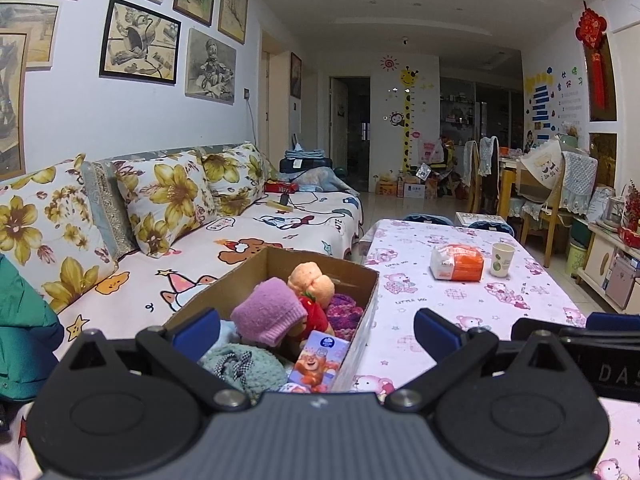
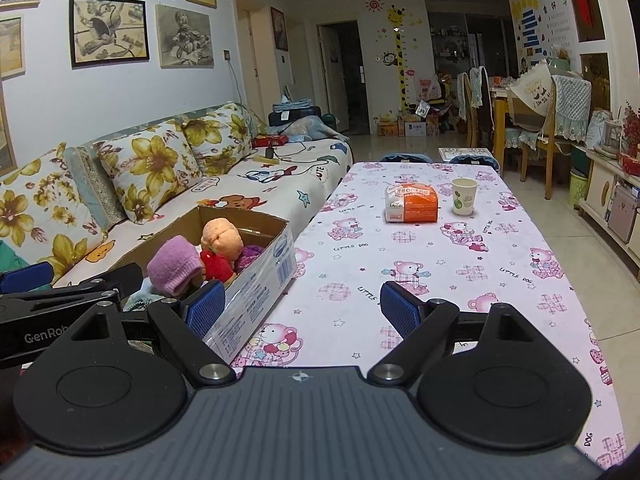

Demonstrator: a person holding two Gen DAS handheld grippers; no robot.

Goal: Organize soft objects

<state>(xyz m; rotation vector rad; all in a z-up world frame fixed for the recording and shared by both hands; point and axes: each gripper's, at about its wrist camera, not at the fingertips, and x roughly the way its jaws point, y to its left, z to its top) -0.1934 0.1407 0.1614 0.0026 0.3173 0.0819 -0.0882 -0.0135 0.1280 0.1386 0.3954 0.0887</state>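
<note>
Living room seen along two hand-held grippers above a table point(image 2: 460, 264) covered in a pink teddy-bear cloth. Left gripper point(image 1: 316, 332) with blue-padded fingers spread wide apart, gripping nothing, poised over the near end of an open cardboard box point(image 1: 360, 280). Right gripper point(image 2: 298, 306) likewise spread wide and empty, hanging over bare tablecloth just right of the box. Cardboard box standing at the table's left edge, next to a sofa point(image 1: 248, 236) with a cartoon-print cover and yellow-flowered cushions. Packed inside the box: a pink knitted hat point(image 1: 266, 314), a plush toy point(image 1: 312, 280) with an orange head and red body, a purple knitted piece point(image 1: 345, 314) against the right wall, a teal crocheted item point(image 1: 244, 366) at the near end, and a small tissue pack point(image 1: 320, 362) printed with a cartoon bear, leaning on the right wall. Farther along the table, well apart from the box, an orange-and-white tissue pack point(image 2: 411, 202) with a paper cup point(image 2: 464, 196) just beside it. Framed drawings on the wall above the sofa; dining chairs beyond the table.
</note>
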